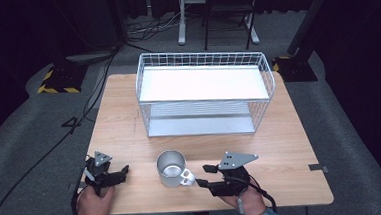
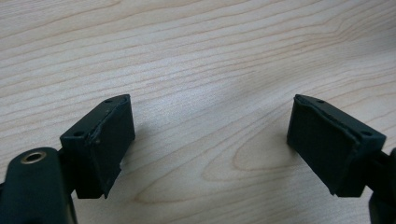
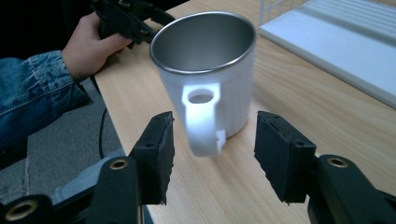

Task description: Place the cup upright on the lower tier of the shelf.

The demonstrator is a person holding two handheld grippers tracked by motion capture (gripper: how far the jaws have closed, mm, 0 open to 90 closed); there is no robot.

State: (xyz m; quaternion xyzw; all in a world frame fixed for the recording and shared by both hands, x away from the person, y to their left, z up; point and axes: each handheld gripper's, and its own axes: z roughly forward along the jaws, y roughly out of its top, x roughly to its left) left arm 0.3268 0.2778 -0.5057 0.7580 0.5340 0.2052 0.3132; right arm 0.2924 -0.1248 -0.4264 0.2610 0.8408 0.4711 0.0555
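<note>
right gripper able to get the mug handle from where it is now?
Probably yes. The right gripper has open jaws lined up either side of the mug's handle, with nothing between them but bare table. The pads aren't yet touching the handle.

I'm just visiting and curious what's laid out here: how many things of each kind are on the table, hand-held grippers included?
Metal mug: 1
White wire rack: 1
Hand-held grippers, left gripper and right gripper: 2
Total: 4
</note>
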